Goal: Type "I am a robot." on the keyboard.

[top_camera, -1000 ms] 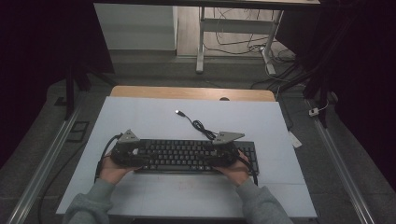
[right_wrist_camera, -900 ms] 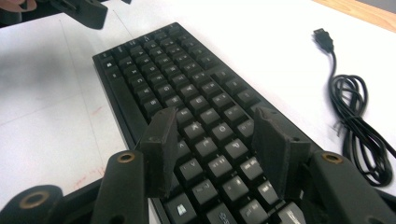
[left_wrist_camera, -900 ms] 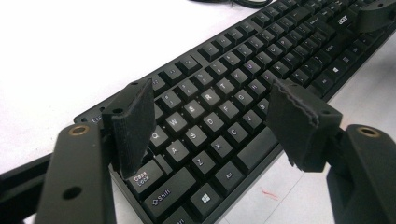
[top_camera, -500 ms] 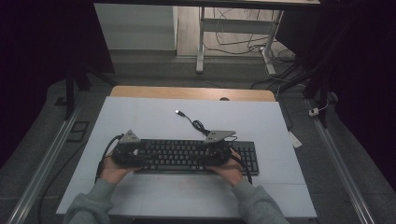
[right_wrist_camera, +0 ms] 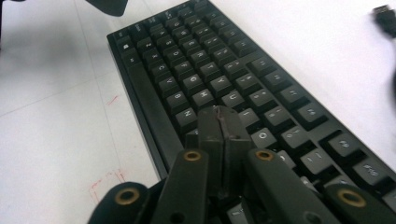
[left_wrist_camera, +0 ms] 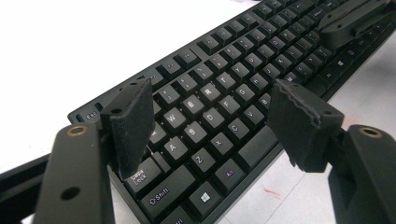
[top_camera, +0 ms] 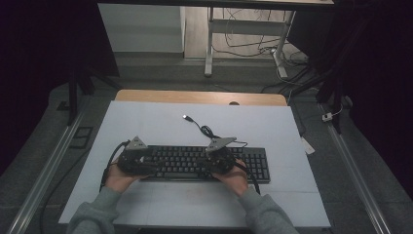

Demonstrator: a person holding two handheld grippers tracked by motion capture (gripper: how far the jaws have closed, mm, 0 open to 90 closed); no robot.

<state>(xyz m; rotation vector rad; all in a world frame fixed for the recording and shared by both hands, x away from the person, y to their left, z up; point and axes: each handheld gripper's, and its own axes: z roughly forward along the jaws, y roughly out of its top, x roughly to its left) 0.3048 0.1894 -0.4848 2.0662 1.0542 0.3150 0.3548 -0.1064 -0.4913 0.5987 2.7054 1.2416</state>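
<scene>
High view: we hold two black two-jaw grippers over a black full-size keyboard [top_camera: 204,163] that lies flat on the white table top [top_camera: 160,122], nearer the near edge than the far one, its long side running left to right. Our left gripper [top_camera: 146,165] sits at the keyboard's left end; our right gripper [top_camera: 216,165] sits right of the middle, left of the number pad. A thin black cable with a USB plug [top_camera: 186,117] trails from the keyboard's far edge toward the far side of the table.

From the left gripper view we see that tool's jaws standing well apart, one ribbed pad [left_wrist_camera: 130,126] low over the Caps Lock key, the other out past the keyboard's near edge by the space bar; nothing is clamped between them. From the right gripper view we see the right tool's jaws have just been closing and now stand pressed together, pad to pad, with nothing between them, their joined tip [right_wrist_camera: 223,122] low over the letter keys near N and M; we cannot tell whether it touches a key.
</scene>
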